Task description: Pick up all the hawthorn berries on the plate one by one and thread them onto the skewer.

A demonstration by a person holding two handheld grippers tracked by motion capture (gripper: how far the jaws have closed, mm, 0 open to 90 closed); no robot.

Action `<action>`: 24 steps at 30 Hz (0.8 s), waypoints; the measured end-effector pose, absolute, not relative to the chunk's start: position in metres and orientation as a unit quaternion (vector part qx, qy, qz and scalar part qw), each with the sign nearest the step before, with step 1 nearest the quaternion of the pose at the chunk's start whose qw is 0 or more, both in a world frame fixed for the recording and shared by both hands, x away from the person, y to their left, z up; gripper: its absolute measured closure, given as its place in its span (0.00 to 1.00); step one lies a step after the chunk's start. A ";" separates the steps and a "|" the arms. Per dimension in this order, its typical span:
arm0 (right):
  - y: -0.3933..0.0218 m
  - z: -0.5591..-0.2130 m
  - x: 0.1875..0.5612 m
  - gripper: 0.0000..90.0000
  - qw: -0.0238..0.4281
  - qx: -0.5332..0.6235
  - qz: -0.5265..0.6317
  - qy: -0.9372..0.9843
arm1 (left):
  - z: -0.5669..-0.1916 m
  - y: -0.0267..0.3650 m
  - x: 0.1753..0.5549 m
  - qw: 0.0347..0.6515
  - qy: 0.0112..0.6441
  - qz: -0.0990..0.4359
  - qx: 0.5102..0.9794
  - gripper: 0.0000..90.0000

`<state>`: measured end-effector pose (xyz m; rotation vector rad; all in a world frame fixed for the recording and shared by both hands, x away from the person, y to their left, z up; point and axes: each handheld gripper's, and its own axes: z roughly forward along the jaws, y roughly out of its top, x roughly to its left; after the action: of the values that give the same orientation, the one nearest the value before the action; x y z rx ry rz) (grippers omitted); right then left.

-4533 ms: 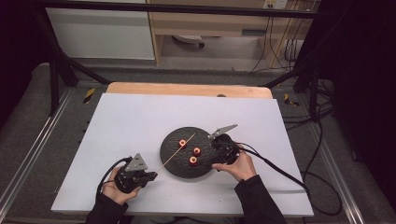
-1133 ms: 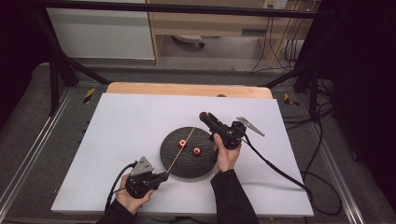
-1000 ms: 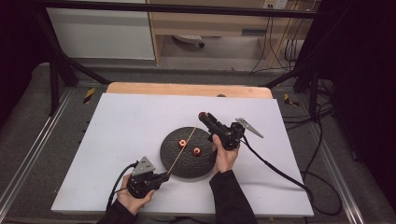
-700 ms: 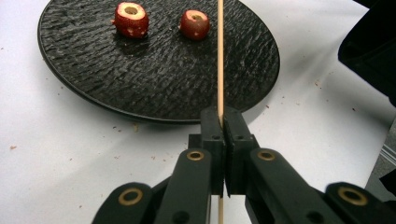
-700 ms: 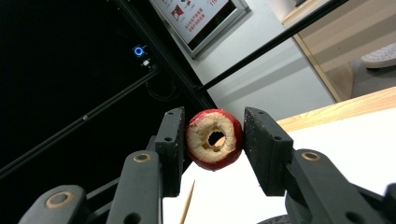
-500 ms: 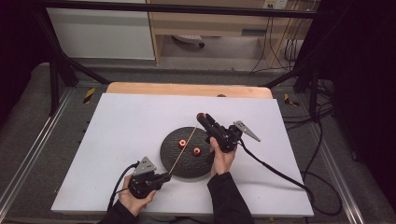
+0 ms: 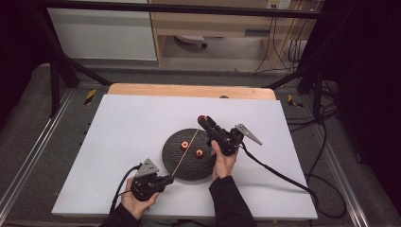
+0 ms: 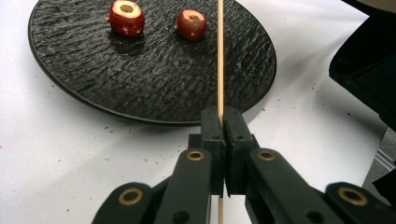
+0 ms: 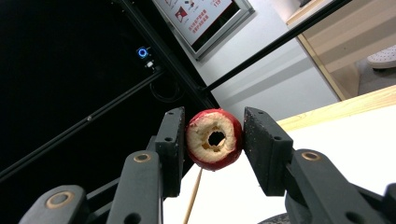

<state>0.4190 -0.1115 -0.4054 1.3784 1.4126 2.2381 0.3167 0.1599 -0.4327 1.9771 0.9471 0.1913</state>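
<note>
1. Jaws: our left gripper (image 8: 223, 140) clamps the skewer (image 8: 220, 56); our right gripper (image 9: 214, 140) clamps a cored fruit (image 9: 215, 139) — lifted off the plate (image 7: 189, 165).
2. Next, we judge: line its hole onto the skewer tip — threading step.

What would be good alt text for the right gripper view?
The right gripper clamps a cored red fruit piece between its black jaws, its hollow centre facing the camera. A thin wooden skewer rises toward it from below, above the white table.

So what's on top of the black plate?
Two red cored fruit pieces sit on the black plate. A thin wooden skewer, pinched by the left tongs, slants above it. The plate hides whatever is underneath it.
</note>
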 end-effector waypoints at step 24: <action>-0.104 -0.416 0.410 0.67 0.087 0.445 0.756 0.472 | -0.438 0.134 0.308 0.474 0.442 0.040 0.760 0.98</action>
<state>0.4097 -0.1035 -0.4157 1.3253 1.4054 2.2526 0.3077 0.1345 -0.4377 1.8592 1.0814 0.0978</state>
